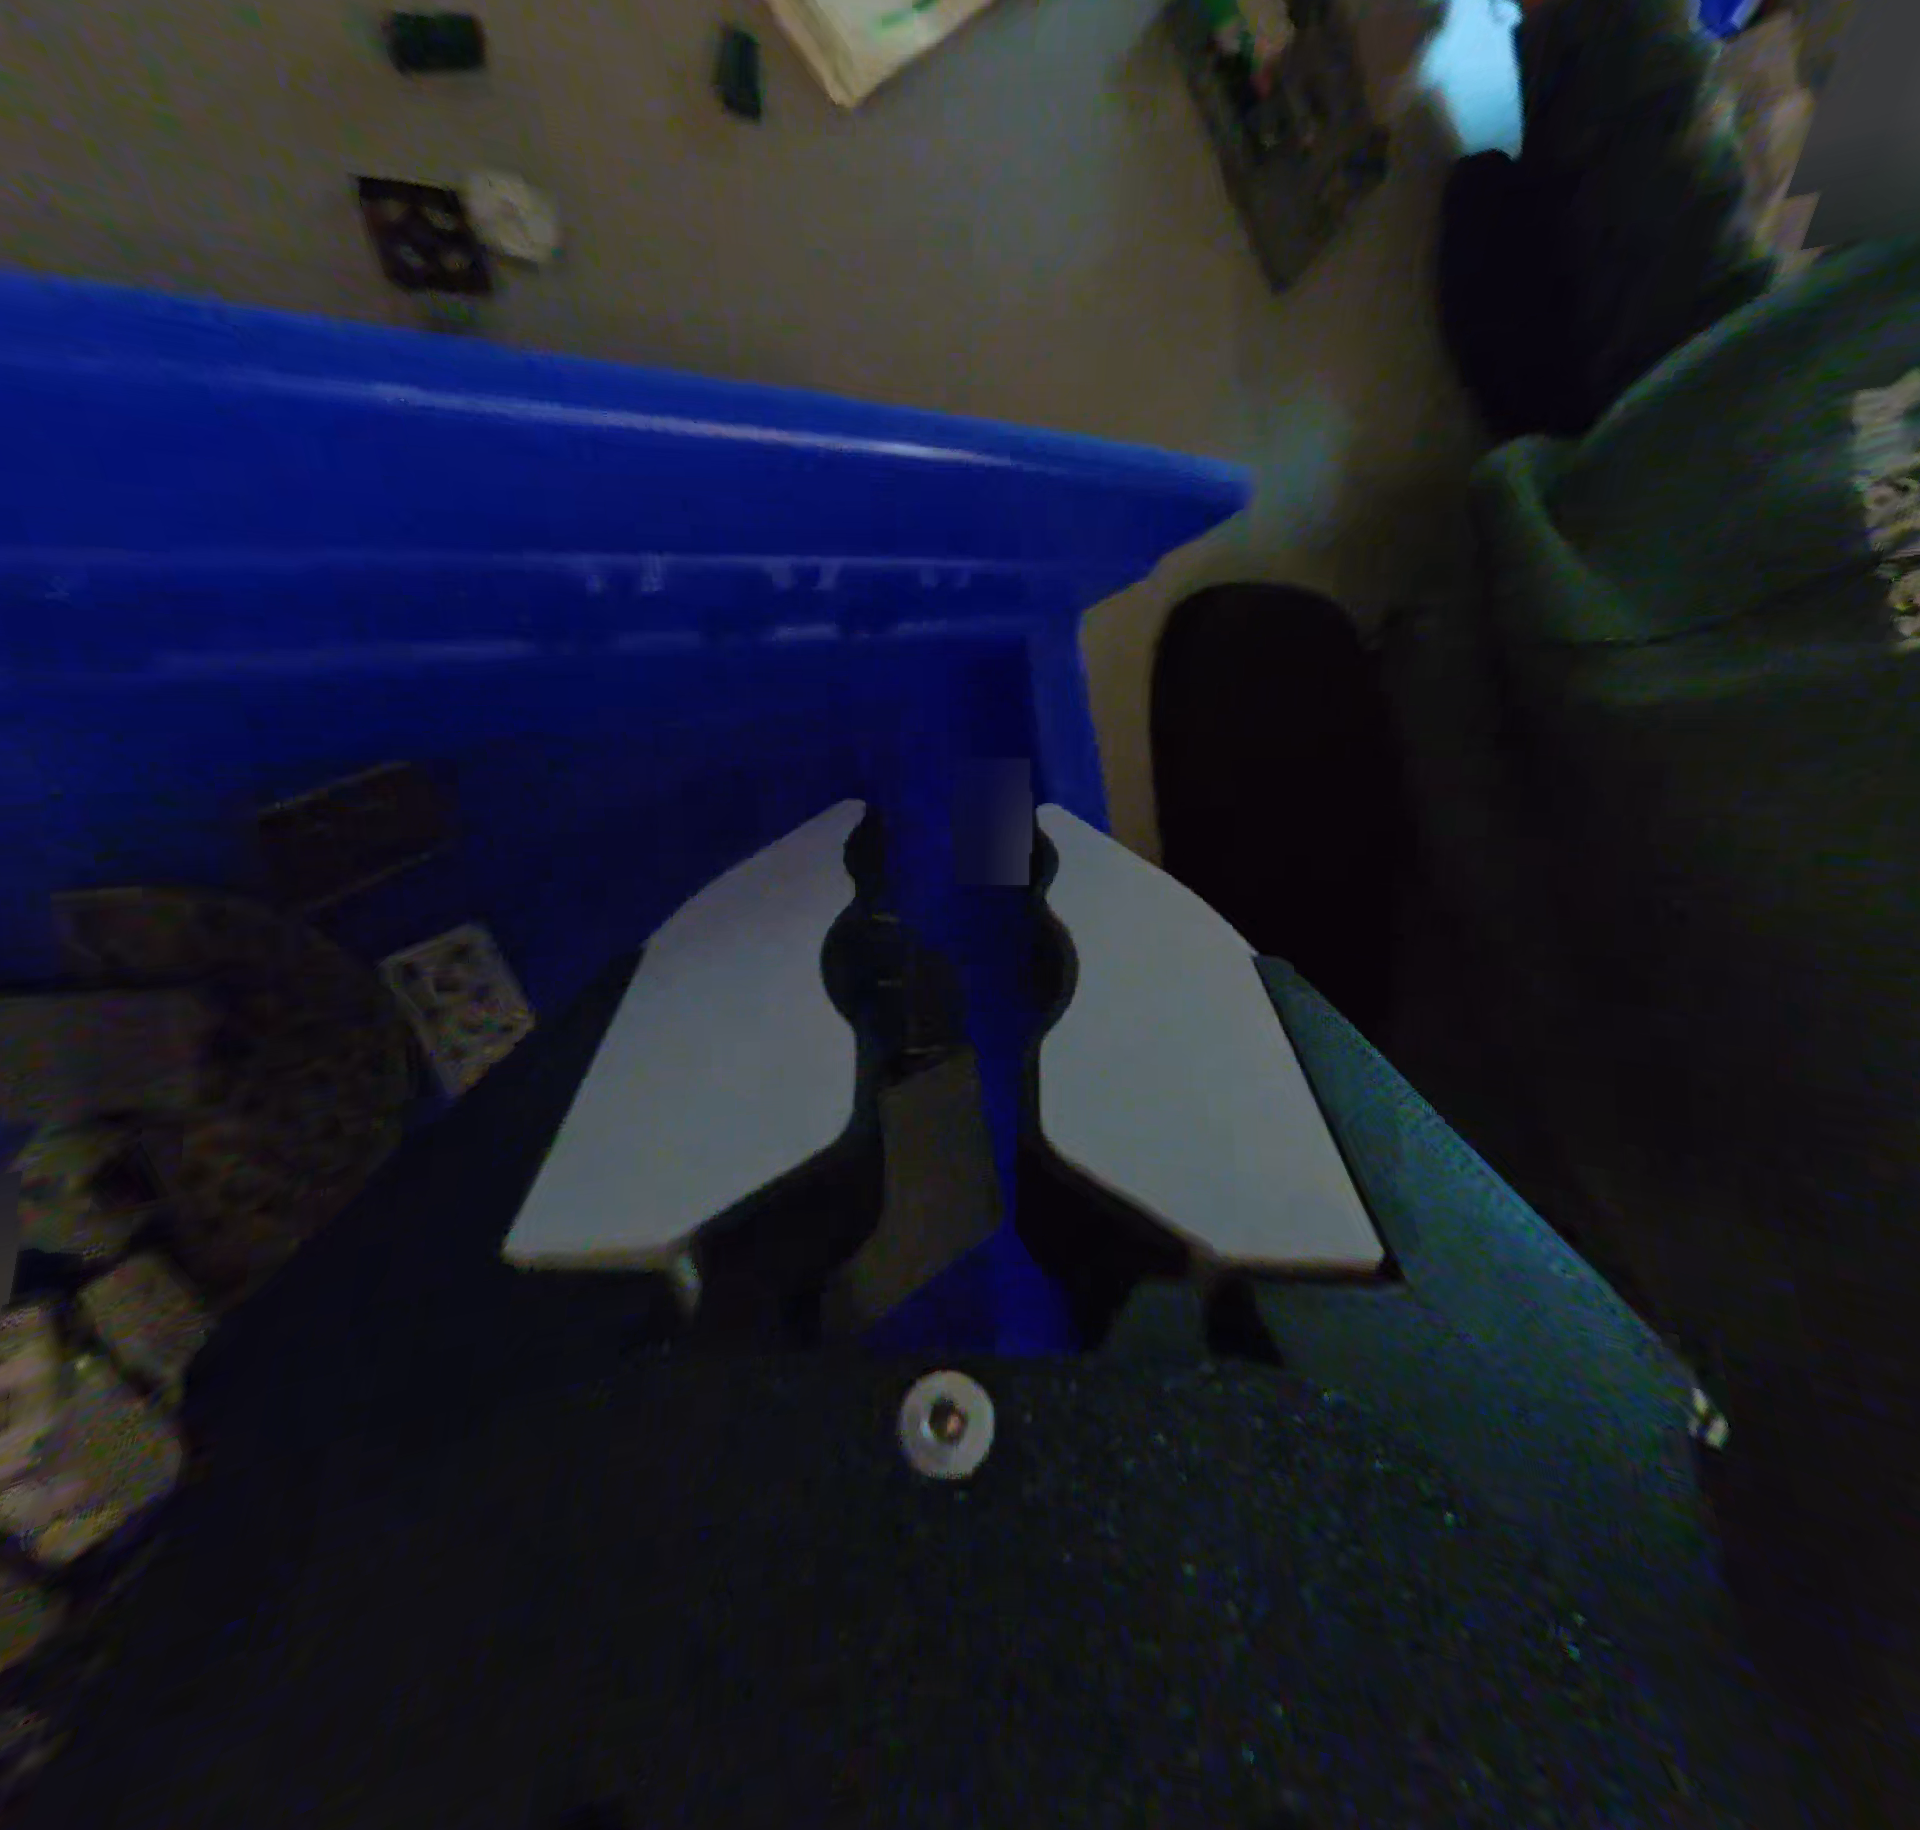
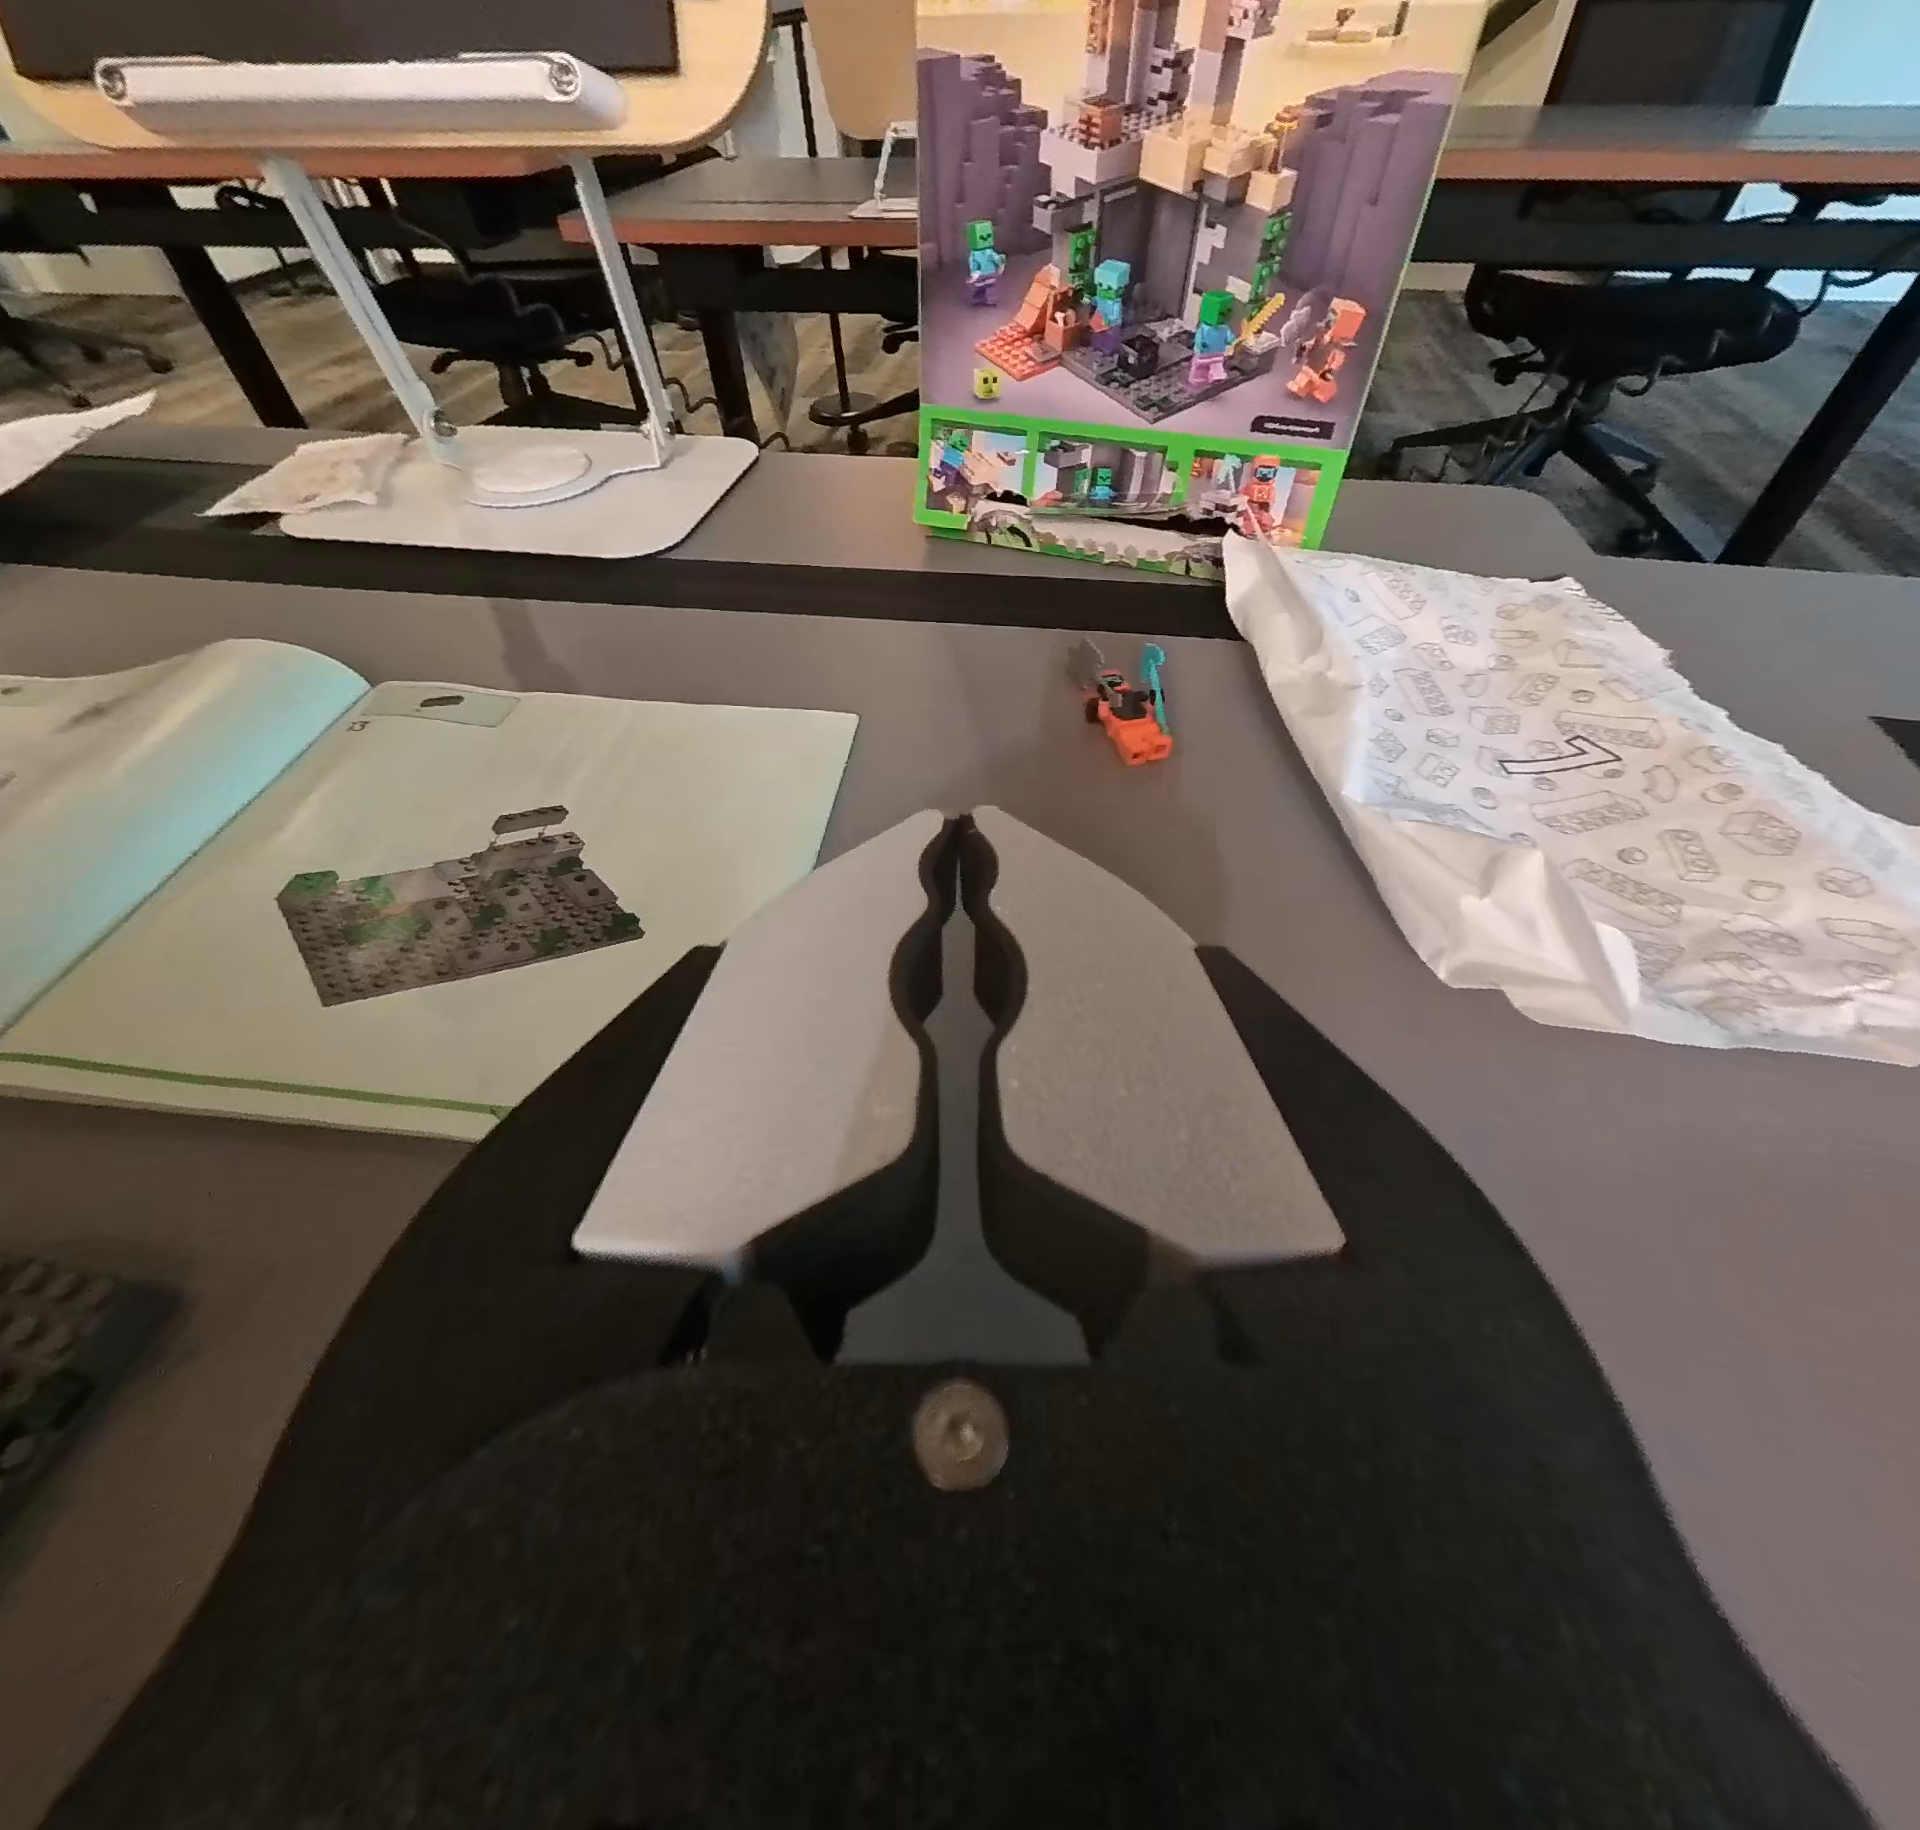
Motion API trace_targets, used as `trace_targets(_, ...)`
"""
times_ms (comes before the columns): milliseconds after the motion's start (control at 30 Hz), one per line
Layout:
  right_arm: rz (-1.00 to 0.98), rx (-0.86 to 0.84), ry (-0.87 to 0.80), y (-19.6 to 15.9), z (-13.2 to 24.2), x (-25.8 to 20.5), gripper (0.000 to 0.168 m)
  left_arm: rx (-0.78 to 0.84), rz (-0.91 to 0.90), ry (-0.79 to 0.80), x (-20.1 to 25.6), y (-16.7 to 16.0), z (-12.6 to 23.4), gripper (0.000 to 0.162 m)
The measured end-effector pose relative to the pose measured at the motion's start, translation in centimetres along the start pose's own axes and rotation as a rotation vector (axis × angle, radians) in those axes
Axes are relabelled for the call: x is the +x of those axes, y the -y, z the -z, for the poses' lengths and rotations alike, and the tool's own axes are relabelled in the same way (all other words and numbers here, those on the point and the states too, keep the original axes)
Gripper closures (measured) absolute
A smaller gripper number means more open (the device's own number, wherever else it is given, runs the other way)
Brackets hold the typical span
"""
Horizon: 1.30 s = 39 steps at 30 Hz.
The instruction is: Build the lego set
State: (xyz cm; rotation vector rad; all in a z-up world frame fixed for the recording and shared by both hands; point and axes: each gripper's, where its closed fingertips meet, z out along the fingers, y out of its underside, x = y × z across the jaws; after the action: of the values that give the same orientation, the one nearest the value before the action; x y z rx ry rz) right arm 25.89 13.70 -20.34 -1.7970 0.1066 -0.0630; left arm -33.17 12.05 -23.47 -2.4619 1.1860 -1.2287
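In the left wrist view my left gripper (image 1: 951,830) is open and reaches down into a blue bin (image 1: 623,492). A flat grey piece (image 1: 930,1157) shows in the gap between the fingers; I cannot tell if it is touched. Several grey and brown Lego pieces (image 1: 457,1017) lie in the bin at the left. In the right wrist view my right gripper (image 2: 961,824) is shut and empty, above the grey table (image 2: 1455,1261). An open instruction booklet (image 2: 520,845) lies to its left. An orange minifigure (image 2: 1127,715) lies just beyond the fingertips.
The Lego box (image 2: 1174,222) stands at the table's back, with a crumpled white paper bag (image 2: 1558,793) at right and a white desk lamp (image 2: 468,326) at back left. A dark baseplate (image 2: 52,1365) shows at lower left. Loose pieces (image 1: 426,232) lie beyond the bin. My right fingertips sit around 60 cm from my left ones. About 15 cm separates my right fingertips from the orange minifigure (image 2: 1127,715).
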Motion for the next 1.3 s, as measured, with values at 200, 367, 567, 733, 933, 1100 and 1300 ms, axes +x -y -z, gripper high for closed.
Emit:
trace_targets(200,0.000,-0.004,0.006,-0.1,-0.1,-0.1,0.168,-0.024,0.016,0.156,-3.5,-0.5,1.8,0.134)
trace_targets(367,0.009,-0.009,0.016,-0.2,-0.2,-0.4,0.168,-0.051,-0.074,0.195,-2.7,-0.6,1.0,0.139)
trace_targets(567,0.028,-0.015,0.028,-0.5,-0.4,-0.7,0.168,-0.231,-0.360,0.286,-1.4,-2.3,-2.8,0.138)
trace_targets(733,0.050,-0.019,0.035,-0.5,-0.6,-1.2,0.168,-0.327,-0.592,0.304,-2.0,-2.7,-3.3,0.139)
trace_targets(933,0.055,-0.020,0.030,-0.6,-0.6,-1.1,0.168,-0.344,-0.715,0.254,-2.4,-2.4,-4.0,0.131)
trace_targets(1100,0.065,-0.027,0.033,-0.8,-0.8,-1.3,0.168,-0.329,-0.816,0.234,-2.4,-2.3,-4.2,0.142)
trace_targets(1300,0.084,-0.033,0.039,-1.0,-1.0,-1.6,0.168,-0.313,-0.825,0.312,-3.4,-1.9,-2.7,0.143)
